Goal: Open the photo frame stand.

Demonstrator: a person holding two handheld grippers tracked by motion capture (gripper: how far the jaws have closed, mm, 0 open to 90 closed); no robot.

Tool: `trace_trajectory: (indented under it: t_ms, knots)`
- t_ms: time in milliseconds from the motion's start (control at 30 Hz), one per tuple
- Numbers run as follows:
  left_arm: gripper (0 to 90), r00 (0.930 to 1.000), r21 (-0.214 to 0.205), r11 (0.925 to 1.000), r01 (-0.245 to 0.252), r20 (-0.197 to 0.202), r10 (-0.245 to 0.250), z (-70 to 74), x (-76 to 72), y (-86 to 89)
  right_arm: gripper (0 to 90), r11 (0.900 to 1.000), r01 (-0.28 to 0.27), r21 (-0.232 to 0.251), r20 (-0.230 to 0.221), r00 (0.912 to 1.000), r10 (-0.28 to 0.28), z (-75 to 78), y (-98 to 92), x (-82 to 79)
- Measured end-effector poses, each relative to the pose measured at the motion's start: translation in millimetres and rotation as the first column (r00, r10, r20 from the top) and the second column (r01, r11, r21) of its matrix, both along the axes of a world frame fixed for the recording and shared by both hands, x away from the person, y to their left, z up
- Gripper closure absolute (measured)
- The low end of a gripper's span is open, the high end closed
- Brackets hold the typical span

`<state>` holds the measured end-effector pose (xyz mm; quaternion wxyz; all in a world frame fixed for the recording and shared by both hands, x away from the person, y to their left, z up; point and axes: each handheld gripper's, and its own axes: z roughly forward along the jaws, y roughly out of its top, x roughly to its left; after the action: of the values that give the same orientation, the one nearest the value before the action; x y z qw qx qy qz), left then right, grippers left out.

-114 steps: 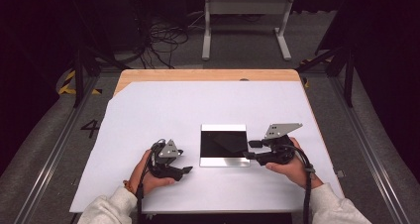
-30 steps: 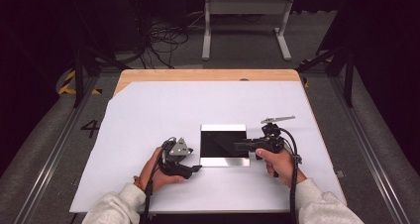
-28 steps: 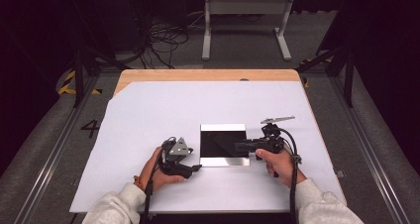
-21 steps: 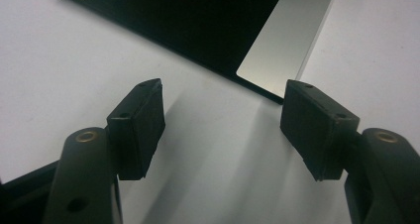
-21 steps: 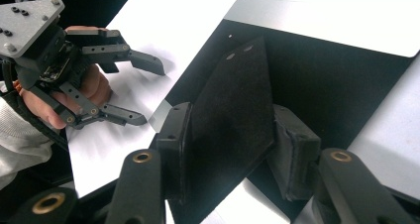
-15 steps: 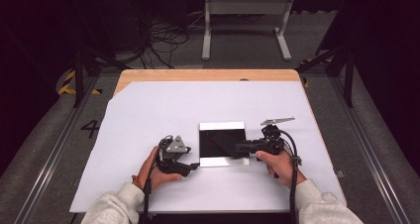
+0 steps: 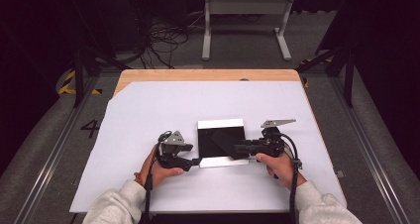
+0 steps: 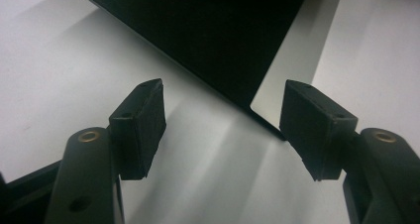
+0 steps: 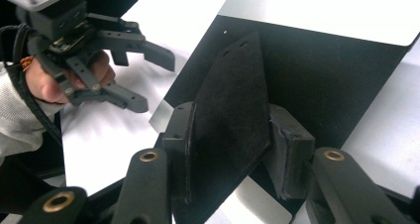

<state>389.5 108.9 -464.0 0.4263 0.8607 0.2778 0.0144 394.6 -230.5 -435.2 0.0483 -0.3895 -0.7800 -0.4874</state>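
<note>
Both hands sit closer to the black panel [image 7: 220, 135] than a few sec ago: L claw [image 7: 195, 161] has slid in to its near-left corner, and R claw [image 7: 238, 147] now reaches in over it from the right.

R claw's jaws have just been closing and are clenched on a flat, fuzzy black pad [image 9: 233, 110], which stands on edge btwn them. The pad is prob. gripped low so that its free part can be brought down on the glossy face, maybe for a wipe.

L claw is released, jaws wide w/ nothing pinched. In the left gripper view the panel's corner [image 8: 267, 105] lies just ahead of the pads, nearer the right one. It looks set to brace or pin that corner so the panel doesn't skate while the other side works.

The panel lies flat in the near-centre of the surface [image 7: 148, 115], w/ pale strips along its far and near edges.

That surface is a white sheet over a wood board [image 7: 208, 75], otherwise bare.

The room is dark, w/ grey floor, tangled cables [image 7: 163, 35], a metal frame [image 7: 242, 16] beyond, and hazard tape [image 7: 67, 83] at left.
</note>
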Motion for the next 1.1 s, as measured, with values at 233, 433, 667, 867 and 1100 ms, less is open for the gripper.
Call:
trace_trajectory:
  t_ms: [233,433,667,867,1100]
  knots:
    - [33.0,0.9988,-0.023,0.9997,-0.007,-0.049,0.005,-2.6,12.2,-10.3,58.9,0.9999,-0.012,-0.004,0.036,0.9993,0.012,0.7,1.1,-2.5]
    - [33.8,0.9978,-0.033,0.9995,-0.004,-0.067,0.001,-2.0,18.7,-17.9,58.9,0.9997,-0.026,-0.003,0.068,0.9974,0.026,1.6,2.2,-4.7]
    - [34.2,0.9977,-0.028,0.9995,-0.016,-0.066,0.014,-1.0,21.7,-22.3,58.9,0.9992,-0.039,-0.001,0.095,0.9947,0.039,3.0,2.5,-6.4]
    - [39.5,0.9993,-0.026,0.9990,-0.036,0.012,0.037,6.5,18.6,-20.1,61.2,0.9982,-0.061,-0.003,0.120,0.9909,0.061,6.1,4.3,-8.7]
    - [44.1,0.9981,-0.027,0.9990,-0.035,0.050,0.036,10.7,16.6,-18.3,64.0,0.9973,-0.073,-0.004,0.135,0.9882,0.073,7.3,7.8,-10.6]
